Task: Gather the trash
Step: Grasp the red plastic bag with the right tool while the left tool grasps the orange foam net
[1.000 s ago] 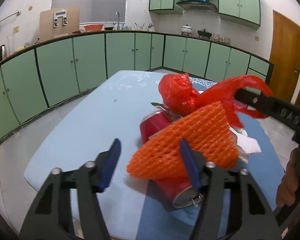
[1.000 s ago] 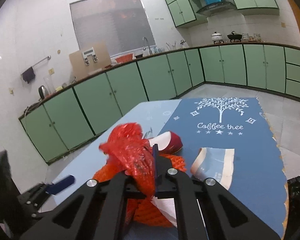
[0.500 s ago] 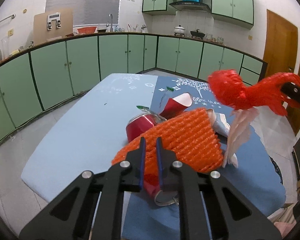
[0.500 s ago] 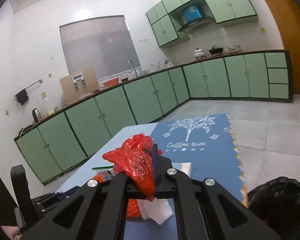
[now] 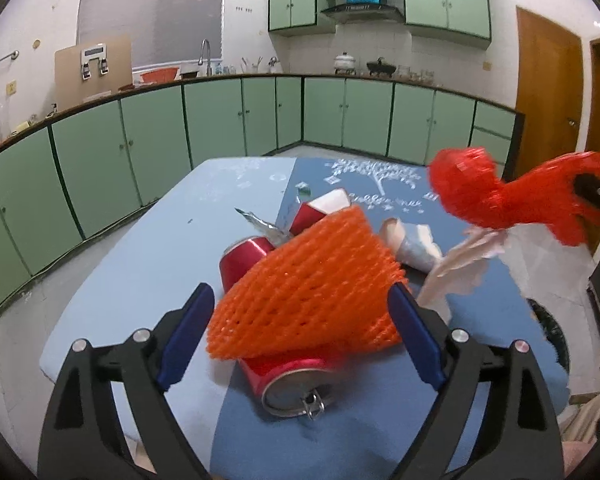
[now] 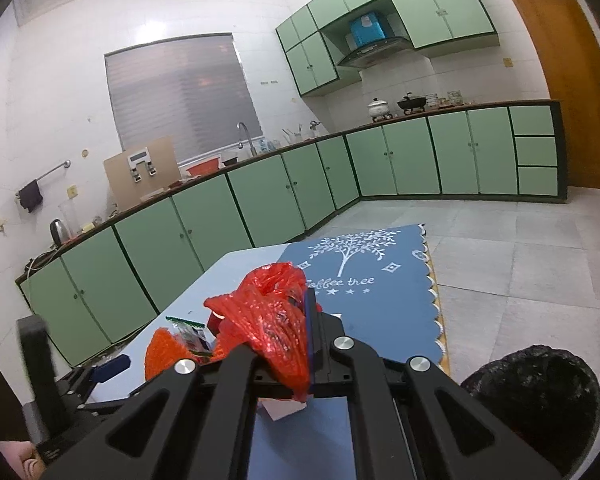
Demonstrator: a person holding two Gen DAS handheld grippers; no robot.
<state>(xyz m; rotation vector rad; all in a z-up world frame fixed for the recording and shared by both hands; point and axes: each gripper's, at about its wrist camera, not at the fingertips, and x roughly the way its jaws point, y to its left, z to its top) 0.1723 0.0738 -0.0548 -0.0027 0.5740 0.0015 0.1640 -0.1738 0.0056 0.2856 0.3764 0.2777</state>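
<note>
Left gripper (image 5: 300,334): jaws have just been opening and now stand released, wide apart, with the orange foam net (image 5: 308,284) between them, no pad pressing on it. The net rests on a red can (image 5: 292,380) lying on its side on the worktop (image 5: 140,264), below the jaws. Right gripper (image 6: 306,344): jaws clenched on a red plastic bag (image 6: 268,316), which bunches up ahead of and left of them; a white paper scrap (image 6: 282,408) hangs beneath. A black-lined bin (image 6: 536,392) stands on the floor, lower right of these jaws.
</note>
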